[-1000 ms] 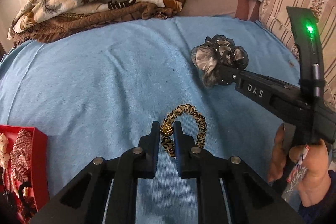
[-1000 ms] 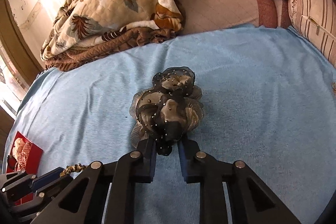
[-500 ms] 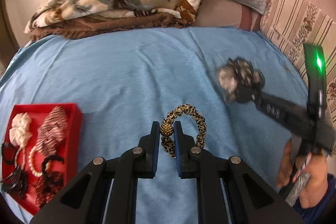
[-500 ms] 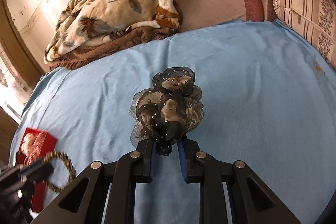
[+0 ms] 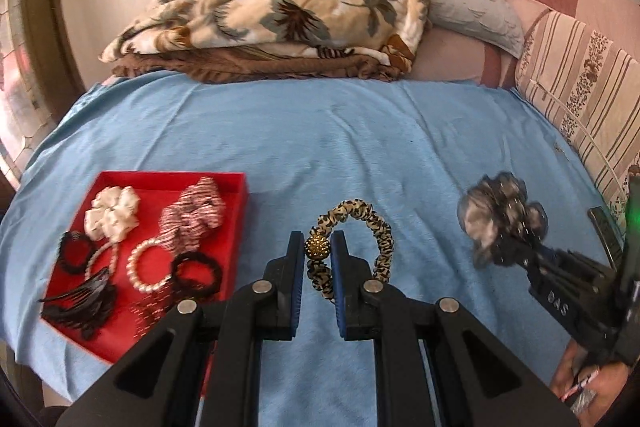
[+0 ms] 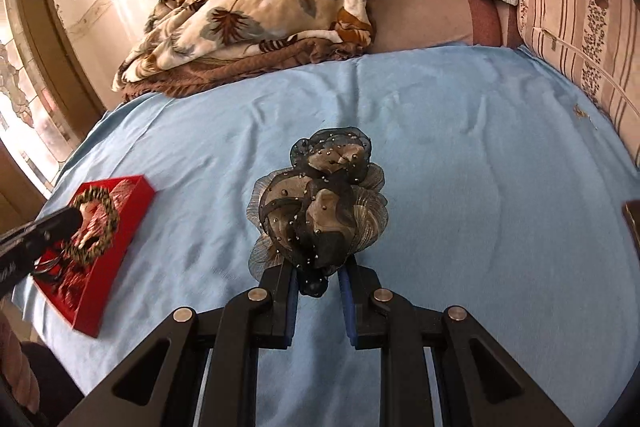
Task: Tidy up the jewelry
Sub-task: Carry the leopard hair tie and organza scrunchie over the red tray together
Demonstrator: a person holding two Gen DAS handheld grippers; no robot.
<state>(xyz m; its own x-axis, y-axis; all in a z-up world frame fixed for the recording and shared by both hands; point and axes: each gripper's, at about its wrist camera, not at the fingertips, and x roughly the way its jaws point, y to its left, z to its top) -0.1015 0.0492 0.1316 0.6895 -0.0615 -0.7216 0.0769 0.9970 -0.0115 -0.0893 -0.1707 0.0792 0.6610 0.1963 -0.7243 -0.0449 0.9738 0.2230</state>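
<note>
the left gripper (image 5: 316,254) is clamped on the gold bead of a leopard-print fabric hair tie (image 5: 350,247), held above the blue bedsheet (image 5: 360,147) just beside the red tray of hair accessories (image 5: 236,187). the right gripper (image 6: 318,277) pinches a black and beige organza scrunchie (image 6: 320,211) by its lower edge (a thin hold). either could slip off and fall short of the tray.
</note>
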